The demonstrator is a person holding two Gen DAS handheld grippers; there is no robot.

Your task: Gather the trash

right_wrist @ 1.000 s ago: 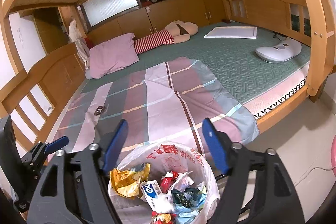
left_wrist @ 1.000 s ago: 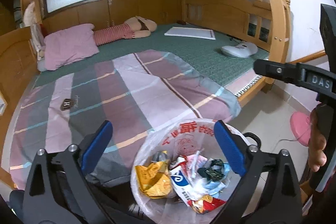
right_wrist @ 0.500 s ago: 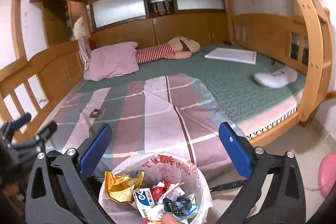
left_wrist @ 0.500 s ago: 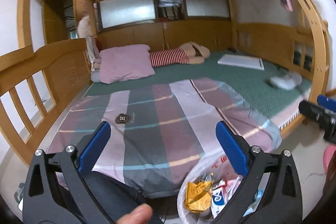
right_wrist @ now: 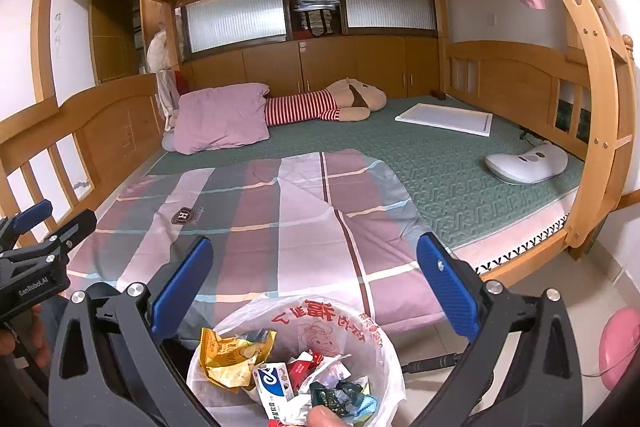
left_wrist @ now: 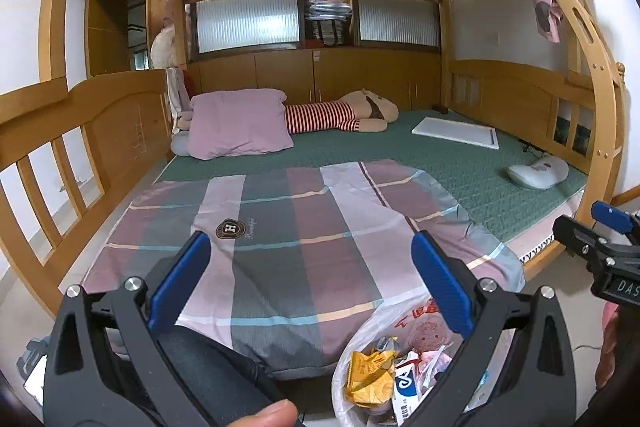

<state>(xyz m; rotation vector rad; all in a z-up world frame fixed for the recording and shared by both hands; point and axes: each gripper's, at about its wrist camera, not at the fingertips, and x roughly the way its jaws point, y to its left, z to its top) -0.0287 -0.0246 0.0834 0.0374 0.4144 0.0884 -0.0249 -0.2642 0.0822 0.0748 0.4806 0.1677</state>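
Observation:
A trash bin lined with a white plastic bag (right_wrist: 344, 311) stands on the floor at the foot of the bed, full of wrappers, a yellow snack bag (right_wrist: 228, 359) among them. It also shows in the left wrist view (left_wrist: 400, 323), low right. My left gripper (left_wrist: 312, 283) is open and empty, above the plaid blanket (left_wrist: 304, 227) and left of the bin. My right gripper (right_wrist: 316, 279) is open and empty, over the bin's far rim. Each gripper shows in the other's view, the left one (right_wrist: 36, 259) and the right one (left_wrist: 600, 247).
The bed sits in a wooden bunk frame (right_wrist: 596, 131). On it lie a pink pillow (right_wrist: 224, 119), a striped plush toy (right_wrist: 340, 103), a white board (right_wrist: 444, 119) and a white device (right_wrist: 528, 163). A pink round object (right_wrist: 620, 343) lies on the floor, right.
Both grippers have tilted up from the bin toward the bed. The bin has dropped to the bottom of both views. Both stay open.

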